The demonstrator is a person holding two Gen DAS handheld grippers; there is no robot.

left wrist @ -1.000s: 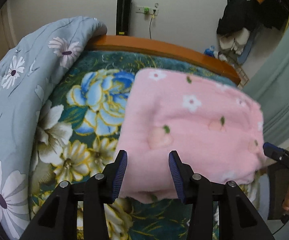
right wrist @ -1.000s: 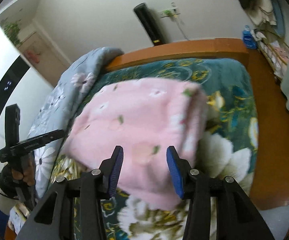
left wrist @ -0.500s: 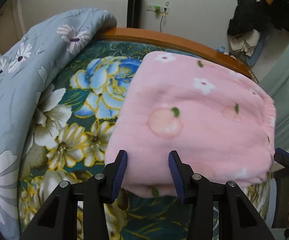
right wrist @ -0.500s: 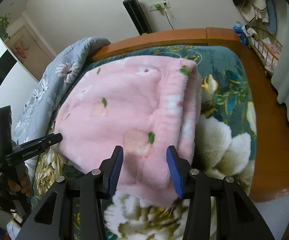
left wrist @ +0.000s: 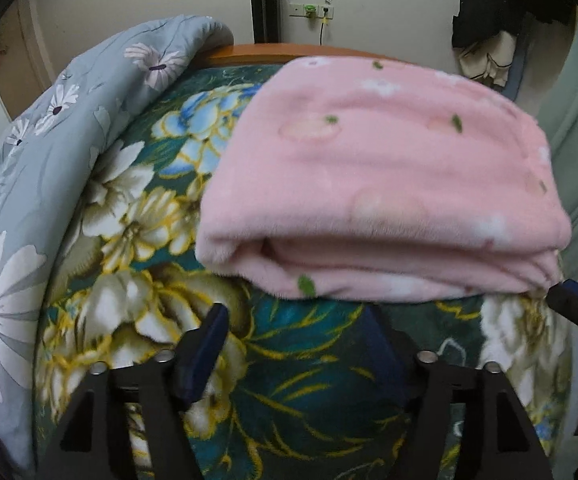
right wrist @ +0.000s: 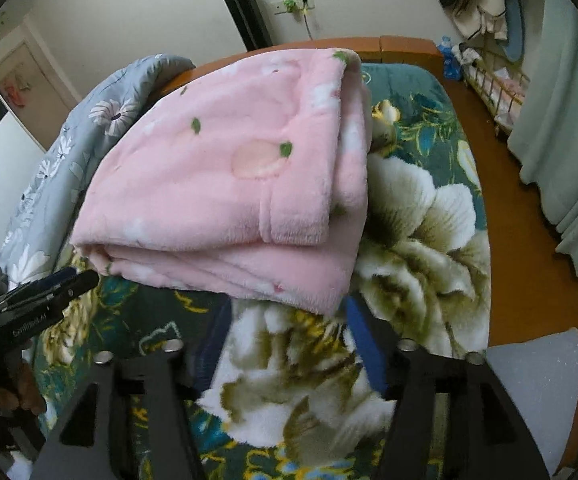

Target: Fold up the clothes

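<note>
1 folded pink garment (left wrist: pixel 377 184) on bedspread (left wrist: pixel 309 380); left gripper (left wrist: pixel 293 336) & right gripper (right wrist: pixel 285 320) opening, both empty.

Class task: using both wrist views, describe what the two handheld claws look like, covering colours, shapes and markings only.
Left claw: black angular frame with triangular cut-outs, silver screws, two fingers lined with dark blue ribbed pads. Right claw: the same black frame and screws, with blue pads on its fingers. In the right wrist view, the left claw's black side carries small white lettering, too small to read.

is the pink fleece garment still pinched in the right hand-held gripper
No, the right hand-held gripper has opening jaws with nothing between them, and the folded pink fleece garment lies on the floral blanket.
</note>
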